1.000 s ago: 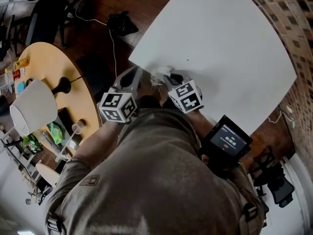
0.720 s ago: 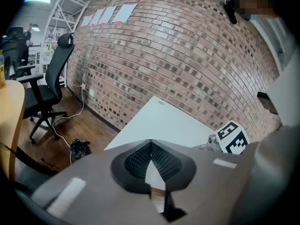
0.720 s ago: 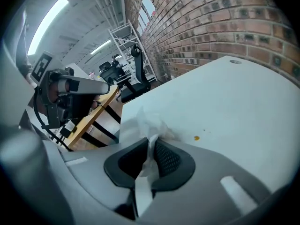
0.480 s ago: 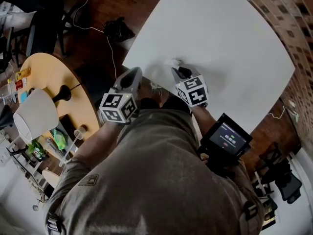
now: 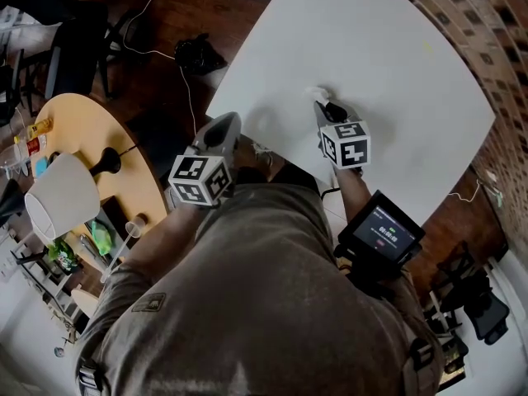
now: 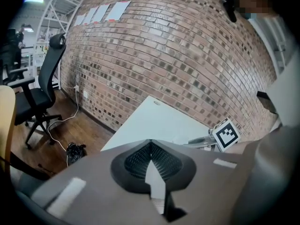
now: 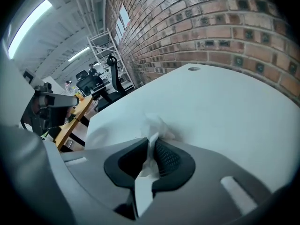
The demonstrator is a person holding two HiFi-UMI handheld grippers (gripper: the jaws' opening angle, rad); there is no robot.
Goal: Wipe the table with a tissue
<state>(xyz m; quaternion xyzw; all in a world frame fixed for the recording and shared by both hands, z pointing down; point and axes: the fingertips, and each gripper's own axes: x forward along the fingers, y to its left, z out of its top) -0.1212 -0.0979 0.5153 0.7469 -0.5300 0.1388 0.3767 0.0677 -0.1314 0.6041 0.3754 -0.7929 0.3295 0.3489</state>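
A white table (image 5: 396, 48) fills the upper right of the head view. My right gripper (image 5: 323, 106) is shut on a crumpled white tissue (image 5: 314, 94), which presses on the tabletop near the table's near-left part. In the right gripper view the tissue (image 7: 154, 125) bulges out past the closed jaws onto the table (image 7: 225, 107). My left gripper (image 5: 221, 130) hovers at the table's near-left edge, shut with nothing between its jaws. The left gripper view shows its jaws (image 6: 151, 162) closed together, with the table (image 6: 159, 123) ahead.
A round wooden table (image 5: 91, 139) with a lamp (image 5: 62, 192), bottles and clutter stands to the left. A black bag (image 5: 196, 52) and cables lie on the dark floor. A brick wall (image 6: 187, 55) runs behind the white table. An office chair (image 6: 42, 88) stands by it.
My right gripper has slid the tissue across the table, away from my body and to the right. The left gripper has stayed near the table's edge.
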